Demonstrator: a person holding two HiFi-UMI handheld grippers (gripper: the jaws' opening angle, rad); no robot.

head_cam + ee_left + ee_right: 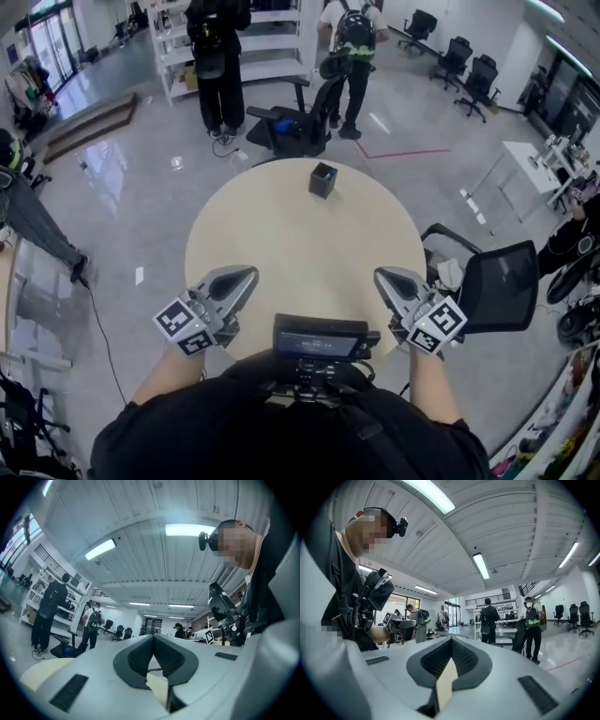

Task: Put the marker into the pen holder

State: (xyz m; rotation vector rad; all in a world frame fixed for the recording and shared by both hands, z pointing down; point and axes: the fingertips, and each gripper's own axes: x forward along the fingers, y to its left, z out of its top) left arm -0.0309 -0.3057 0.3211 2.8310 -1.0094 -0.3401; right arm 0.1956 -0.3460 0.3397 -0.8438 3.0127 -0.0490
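A small black pen holder (322,179) stands upright at the far side of the round beige table (300,244). No marker shows in any view. My left gripper (246,274) rests at the table's near left edge, shut, with nothing between its jaws. My right gripper (384,276) sits at the near right edge, also shut and holding nothing. In the left gripper view the left gripper (153,638) tilts up toward the ceiling, jaws meeting at the tip. The right gripper (451,640) in its own view does the same. The pen holder is outside both gripper views.
A black mesh office chair (497,281) stands close to the table's right side. A toppled dark chair (291,127) lies beyond the far edge, with two people (218,56) standing behind it by white shelves (272,47). A white desk (530,164) is at the right.
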